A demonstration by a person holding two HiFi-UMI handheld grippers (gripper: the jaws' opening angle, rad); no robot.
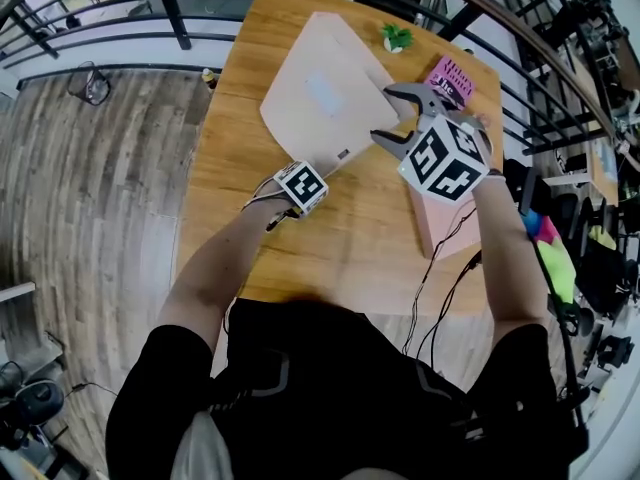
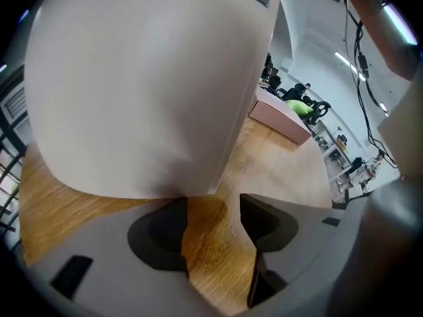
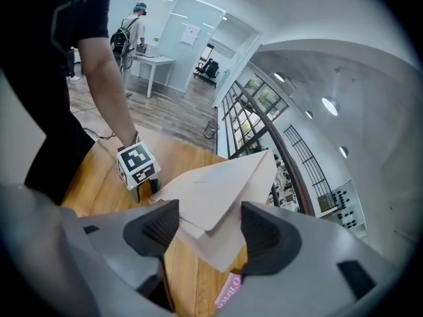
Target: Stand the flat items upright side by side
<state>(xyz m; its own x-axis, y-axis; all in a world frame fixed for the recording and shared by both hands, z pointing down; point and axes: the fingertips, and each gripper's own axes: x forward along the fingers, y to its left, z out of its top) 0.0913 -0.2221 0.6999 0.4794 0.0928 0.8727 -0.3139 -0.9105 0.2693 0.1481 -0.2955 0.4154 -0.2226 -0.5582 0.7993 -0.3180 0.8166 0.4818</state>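
Note:
A large pale beige flat folder (image 1: 325, 93) lies across the middle of the wooden table (image 1: 250, 218). A pink book (image 1: 450, 78) lies flat beyond its right edge. My left gripper's marker cube (image 1: 301, 186) sits at the folder's near edge and hides the jaws. In the left gripper view the left gripper (image 2: 215, 223) is open, with bare wood between its fingers and the folder (image 2: 145, 78) looming just ahead. My right gripper (image 1: 385, 115) is open at the folder's right edge. In the right gripper view the folder (image 3: 218, 187) lies beyond the right gripper (image 3: 211, 226), a second pale layer under it.
A pink box (image 1: 440, 223) stands on the table under my right hand. A small green plant (image 1: 397, 36) is at the far edge. Black railings (image 1: 170, 3) run behind the table. Cables (image 1: 440, 278) hang off the near edge. A person stands far off in the right gripper view.

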